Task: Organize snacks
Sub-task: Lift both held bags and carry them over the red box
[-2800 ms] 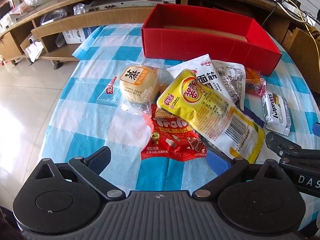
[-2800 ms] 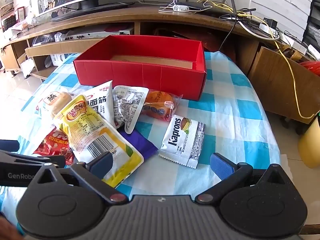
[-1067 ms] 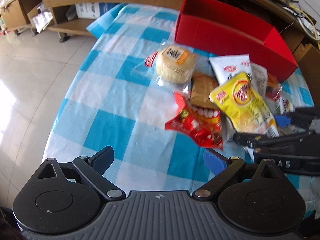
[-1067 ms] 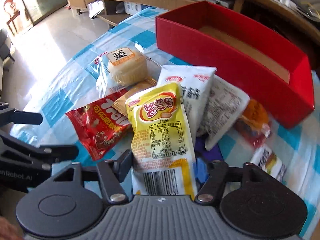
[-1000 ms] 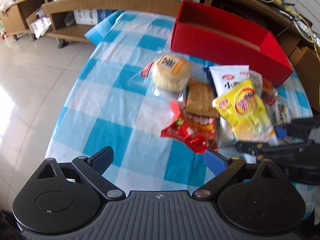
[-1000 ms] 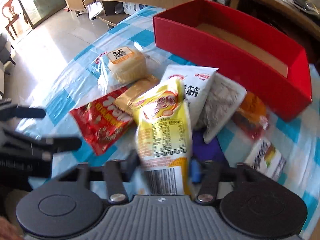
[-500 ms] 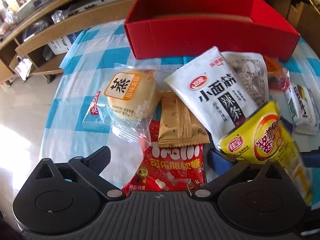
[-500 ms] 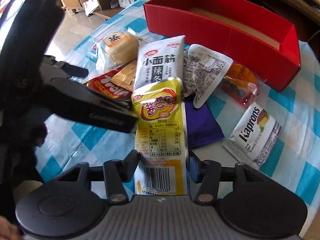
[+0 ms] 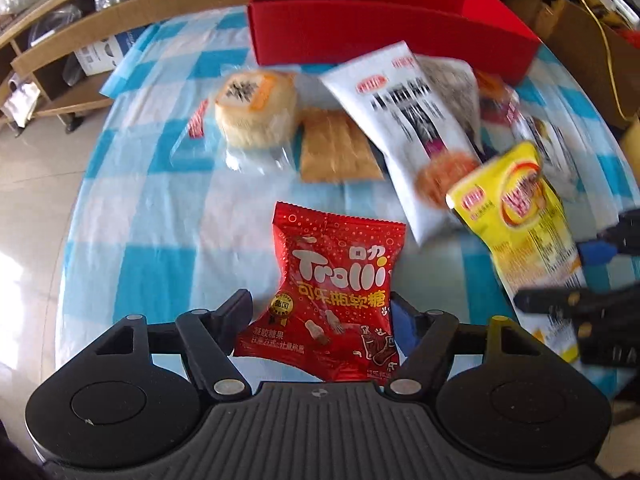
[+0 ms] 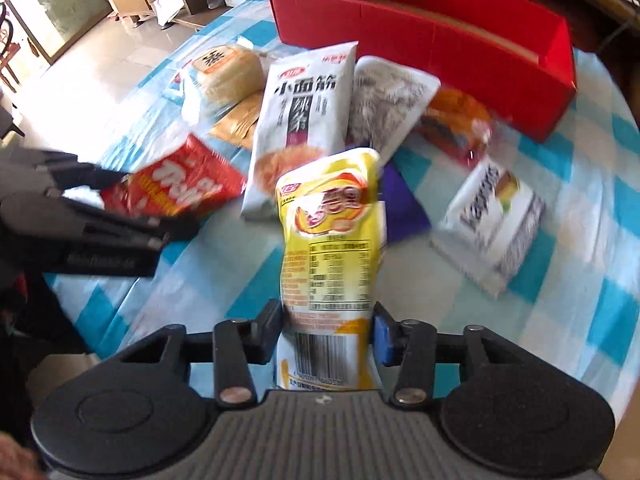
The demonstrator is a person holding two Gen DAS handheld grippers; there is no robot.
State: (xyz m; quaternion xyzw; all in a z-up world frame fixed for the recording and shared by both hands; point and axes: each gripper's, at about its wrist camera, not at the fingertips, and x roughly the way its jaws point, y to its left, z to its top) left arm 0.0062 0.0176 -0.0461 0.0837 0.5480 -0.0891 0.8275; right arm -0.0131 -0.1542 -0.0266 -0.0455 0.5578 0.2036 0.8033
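Both tongs are closed on a packet: the left gripper [image 9: 320, 312] pinches the lower end of the red Trolli gummy bag [image 9: 334, 284], and the right gripper [image 10: 328, 334] is clamped on the barcode end of the yellow pouch [image 10: 330, 248], each packet standing up out of its jaws, apparently clear of the checked tablecloth [image 9: 160, 216]. The step in hand looks like the carry, with two snacks picked and neither yet stowed. The next move would call for taking each one toward 12 o'clock, over the near wall of the red box [image 10: 424, 28], and releasing it inside; the box interior, as far as it shows, holds no snacks. Outward from the held pair, six snacks lie loose between grippers and box: one white noodle-snack bag [image 10: 304, 120] at centre, one grey printed packet [image 10: 384, 104] just right of it, one round cake in clear wrap [image 10: 228, 72] at 10 o'clock, one tan sachet [image 10: 238, 122] beside the cake, one orange sweet in clear wrap [image 10: 456, 120] near the box, and one Kaprons packet [image 10: 492, 224] at 3 o'clock. A purple item [image 10: 400, 204] shows behind the pouch; what it is cannot be told. Counted: eight clear snacks, one box.
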